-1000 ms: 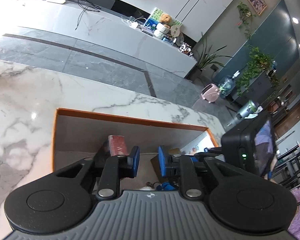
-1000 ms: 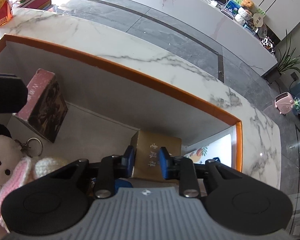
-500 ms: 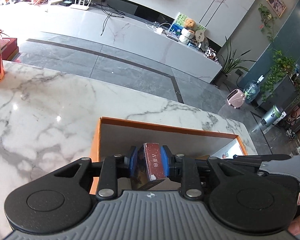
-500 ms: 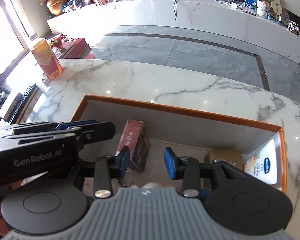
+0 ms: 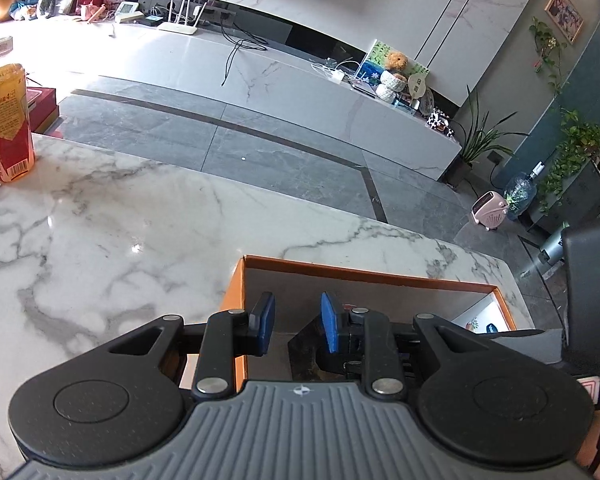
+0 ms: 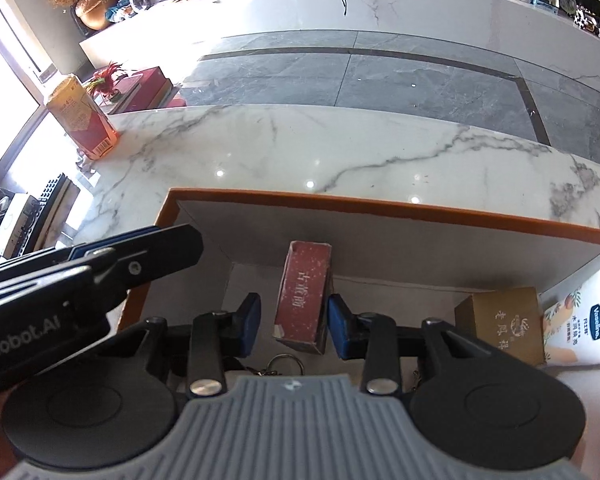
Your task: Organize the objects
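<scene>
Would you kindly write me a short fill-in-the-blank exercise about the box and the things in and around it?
1. The box has an ___ rim.
2. The red pack stands ___ the box.
3. The gold pack sits between the red pack and the ___ tube.
4. The drink carton stands on the table, ___ the box.
Missing words: orange; inside; Vaseline; outside.
</scene>
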### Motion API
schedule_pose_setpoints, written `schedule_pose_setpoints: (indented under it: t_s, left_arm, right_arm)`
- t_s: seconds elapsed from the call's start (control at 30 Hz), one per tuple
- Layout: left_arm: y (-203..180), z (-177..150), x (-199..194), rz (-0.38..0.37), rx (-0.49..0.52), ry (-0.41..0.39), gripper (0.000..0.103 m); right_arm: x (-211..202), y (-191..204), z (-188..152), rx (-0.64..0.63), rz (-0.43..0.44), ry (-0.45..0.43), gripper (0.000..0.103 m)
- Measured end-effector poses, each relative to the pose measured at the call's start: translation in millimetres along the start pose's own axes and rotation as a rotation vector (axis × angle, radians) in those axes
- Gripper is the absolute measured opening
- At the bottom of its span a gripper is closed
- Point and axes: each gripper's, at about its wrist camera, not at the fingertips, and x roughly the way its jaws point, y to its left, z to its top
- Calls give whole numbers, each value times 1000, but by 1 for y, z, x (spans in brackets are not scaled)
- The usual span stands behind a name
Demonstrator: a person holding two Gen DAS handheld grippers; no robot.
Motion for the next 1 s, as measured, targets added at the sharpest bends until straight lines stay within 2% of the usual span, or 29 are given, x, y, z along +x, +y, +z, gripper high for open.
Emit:
schedule_pose_setpoints:
  t_s: [0.27,0.43,0.63,0.8,1.0]
  left_arm:
    - [-7,-1,-8,-33,16,-25,29]
    - [-19,-2,-18,-102,31,-46,29]
    - [-47,-15,-14,-187,99,4,29]
    - [-70,-31,-7,-204,175,40,29]
    - [-84,-44,-1,-215,230,72,29]
  right_arm:
    - [-23,-4,-2,1,-20,-43,24]
    - [-77,-13,-4,-11,-39,-140,24]
    - [-133,-36,-28,13,-82,-198,25]
    - [-150,-64,-58,72,-129,-182,25]
    - [-145,-87,-83,109,-176,-113,25]
